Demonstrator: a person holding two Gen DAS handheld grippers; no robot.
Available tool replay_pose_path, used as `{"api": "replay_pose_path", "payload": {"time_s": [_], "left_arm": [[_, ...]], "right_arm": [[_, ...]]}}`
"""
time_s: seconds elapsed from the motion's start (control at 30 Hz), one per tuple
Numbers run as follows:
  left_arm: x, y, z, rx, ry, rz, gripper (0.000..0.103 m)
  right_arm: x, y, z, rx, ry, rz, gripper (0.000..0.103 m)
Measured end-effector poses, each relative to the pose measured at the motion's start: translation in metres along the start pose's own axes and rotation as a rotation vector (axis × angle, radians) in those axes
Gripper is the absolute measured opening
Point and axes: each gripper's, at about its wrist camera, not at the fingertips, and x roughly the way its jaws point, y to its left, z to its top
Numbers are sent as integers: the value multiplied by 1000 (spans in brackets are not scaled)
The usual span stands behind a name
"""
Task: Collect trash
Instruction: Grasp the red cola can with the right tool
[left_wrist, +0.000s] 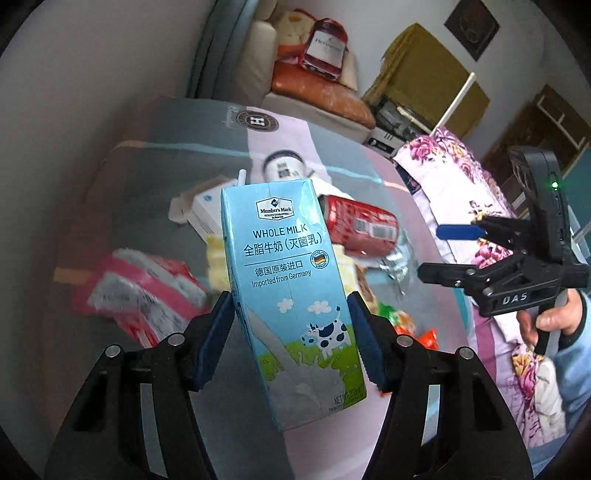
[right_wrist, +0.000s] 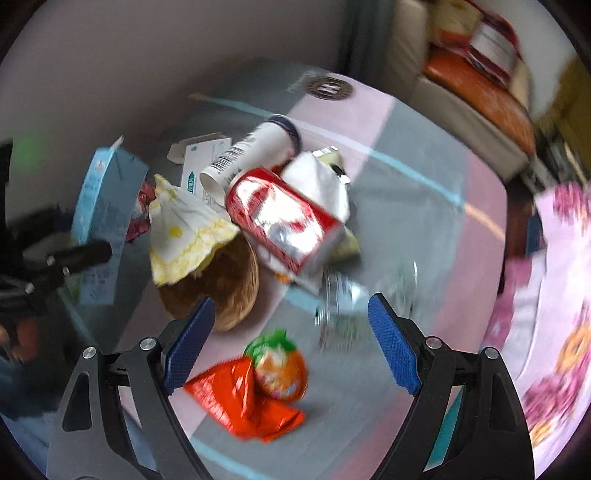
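Observation:
My left gripper (left_wrist: 291, 328) is shut on a light blue whole milk carton (left_wrist: 291, 291) and holds it upright above the bed; the carton also shows in the right wrist view (right_wrist: 107, 214). My right gripper (right_wrist: 291, 343) is open and empty above an orange snack wrapper (right_wrist: 255, 395); it also shows in the left wrist view (left_wrist: 439, 254). A trash pile lies on the bedspread: a red cola can (right_wrist: 284, 225), a white paper cup (right_wrist: 251, 155), crumpled white paper (right_wrist: 317, 181), a yellow-edged wrapper (right_wrist: 184, 229) over a brown basket (right_wrist: 225, 288), and crinkled clear plastic (right_wrist: 347, 295).
A white carton box (right_wrist: 199, 158) and a red-and-white packet (left_wrist: 140, 291) lie at the pile's left. A floral quilt (right_wrist: 554, 295) is bunched at the right. A sofa with orange cushion (left_wrist: 317, 92) stands beyond the bed.

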Motion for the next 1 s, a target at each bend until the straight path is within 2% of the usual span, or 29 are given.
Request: {"api": "replay_pose_path", "payload": {"time_s": [0.17, 0.23, 0.27, 0.5, 0.6, 0.77, 1.0], "left_arm": [[14, 17, 13, -24, 19, -2, 64], [14, 23, 13, -30, 22, -8, 64], [15, 27, 14, -35, 24, -14, 64], [20, 33, 14, -54, 39, -26, 64], [17, 30, 14, -51, 33, -19, 64], [10, 16, 15, -25, 20, -15, 64], [10, -27, 18, 50, 23, -34, 64]], "right_arm": [[27, 12, 32, -129, 56, -23, 80], [39, 14, 43, -167, 83, -37, 72], [44, 15, 47, -178, 91, -38, 67], [70, 17, 57, -198, 131, -13, 64], [65, 16, 54, -165, 108, -6, 63], [31, -4, 41, -25, 11, 51, 63], [-8, -36, 5, 144, -96, 85, 63]]}}
